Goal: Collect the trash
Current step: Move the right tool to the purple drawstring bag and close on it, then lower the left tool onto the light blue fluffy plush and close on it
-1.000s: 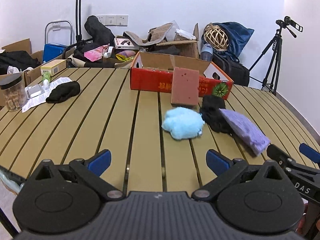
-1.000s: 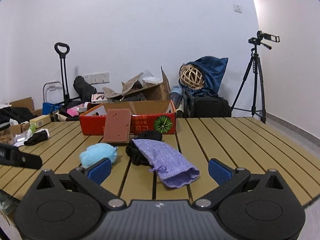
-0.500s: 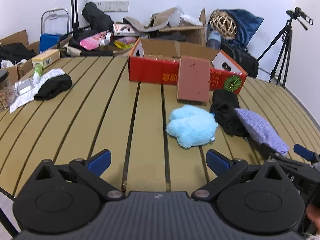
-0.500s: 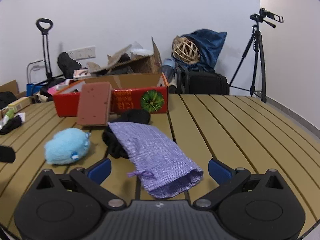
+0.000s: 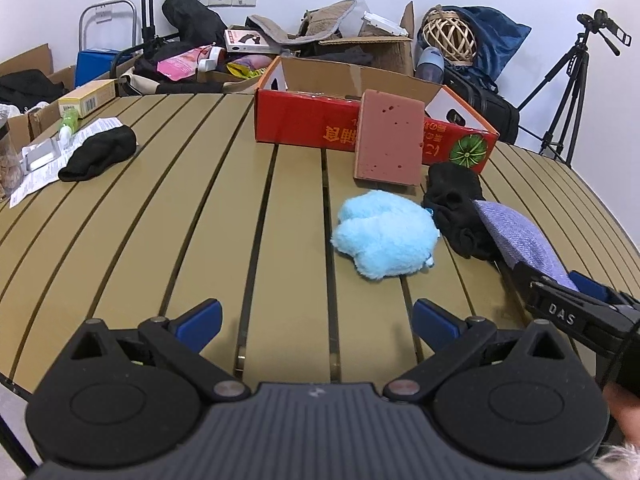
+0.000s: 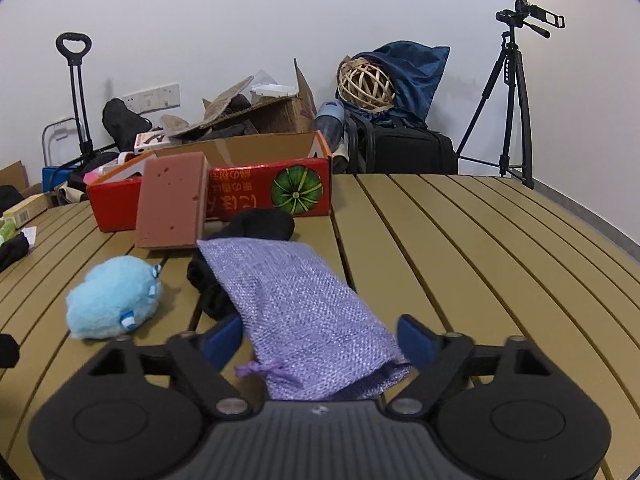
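Note:
A purple woven pouch lies on the slatted table, its drawstring end between the fingers of my right gripper, which is open around it. It also shows in the left wrist view, with the right gripper at its near end. Under the pouch lies a black cloth. A fluffy blue toy sits left of them. A reddish-brown block leans on a red cardboard box. My left gripper is open and empty over bare slats.
A black sock, papers and a small tube lie at the table's far left. Boxes, bags, a wicker ball and a tripod stand behind the table. The table's right half is bare slats.
My right gripper has moved forward and down until the purple pouch's end lies between its fingers, which have narrowed a little. My left gripper has moved forward a little.

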Demonstrator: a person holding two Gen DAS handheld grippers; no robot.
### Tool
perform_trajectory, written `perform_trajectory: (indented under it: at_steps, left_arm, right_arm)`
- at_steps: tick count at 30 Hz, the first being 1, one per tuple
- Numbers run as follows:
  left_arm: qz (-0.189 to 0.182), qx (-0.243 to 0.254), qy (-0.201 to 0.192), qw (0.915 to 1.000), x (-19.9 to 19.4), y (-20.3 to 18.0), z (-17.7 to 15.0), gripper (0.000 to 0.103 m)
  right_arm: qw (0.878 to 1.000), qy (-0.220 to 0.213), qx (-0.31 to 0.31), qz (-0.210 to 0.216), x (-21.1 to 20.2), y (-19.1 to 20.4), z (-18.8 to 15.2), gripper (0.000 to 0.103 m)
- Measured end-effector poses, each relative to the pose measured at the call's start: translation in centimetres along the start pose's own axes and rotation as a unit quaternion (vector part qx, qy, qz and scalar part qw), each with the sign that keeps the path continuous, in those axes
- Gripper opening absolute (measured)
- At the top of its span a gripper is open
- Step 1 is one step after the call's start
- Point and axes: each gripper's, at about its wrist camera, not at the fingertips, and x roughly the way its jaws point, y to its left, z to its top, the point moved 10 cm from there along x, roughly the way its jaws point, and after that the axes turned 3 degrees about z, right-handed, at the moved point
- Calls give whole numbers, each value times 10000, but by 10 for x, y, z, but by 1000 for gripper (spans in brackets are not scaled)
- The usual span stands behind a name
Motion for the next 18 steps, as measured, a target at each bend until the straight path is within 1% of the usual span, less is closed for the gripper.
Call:
perform_trajectory:
  at_steps: [2,3,5,7,9,11,14,18]
  left_arm:
    - [12,8,-3,10000,-1,1,0,103]
    - [25,15,-8,10000,-1,1,-1,103]
    - [43,32,-18,10000,-2,3,-1,103]
    - [69,38,-31,10000,-4,7,-1,103]
    - [100,29,-37,9999,-5,12,-1,103]
    - [122,0,-44,9999,-6,18,0,103]
    - [144,-58,-48,9999,-6,24,1,103]
    - [140,-66,-50,9999,-6,25,2,103]
  right_arm:
    - [10000,-9,47,22,0,0,0,63]
    - [10000,-22,60,35,0,1,0,59]
    - [9999,-40,99,63,0,2,1,36]
    - [9999,-32,89,72,0,5,0,26]
    - [10000,-37,24,76,0,8,-1,22]
    - [10000,-92,-14,31,-1,9,-1,14]
    - [9999,-153,53,38,-4,6,0,11]
    - [9995,-285,165,16,-10,0,2,9]
